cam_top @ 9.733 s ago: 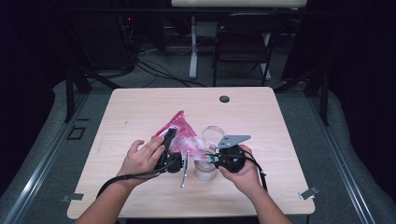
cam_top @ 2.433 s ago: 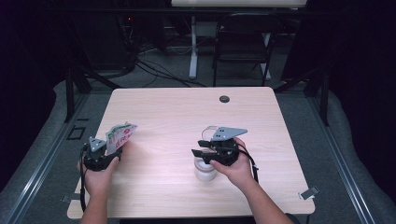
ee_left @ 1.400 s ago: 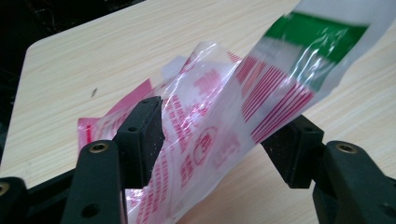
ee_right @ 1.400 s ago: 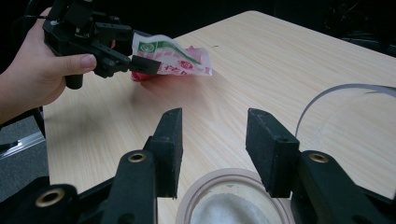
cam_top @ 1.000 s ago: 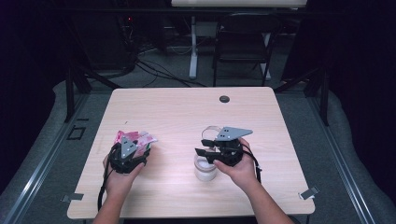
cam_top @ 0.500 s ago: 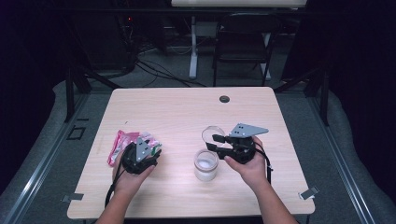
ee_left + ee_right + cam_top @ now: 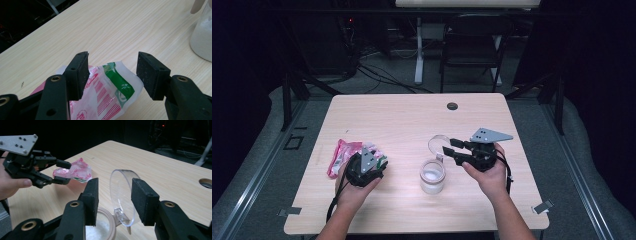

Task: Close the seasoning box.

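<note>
Pale wood-grain table (image 7: 402, 120), dark round grommet hole (image 7: 452, 106) near far edge. Pouch (image 7: 110, 95): translucent white film, pink-red stripes and print, one green band; reads mostly pink in high view (image 7: 343, 155). Jar (image 7: 432, 176): clear, white powder inside; hinged lid (image 7: 122, 195) clear, colourless. Left gripper (image 7: 371, 161) and right gripper (image 7: 454, 150): matte black jaws, brass-coloured rivets, grey three-cornered plate (image 7: 490, 135) dotted with dark screw holes. Black cables. Grey floor, black surroundings.
</note>
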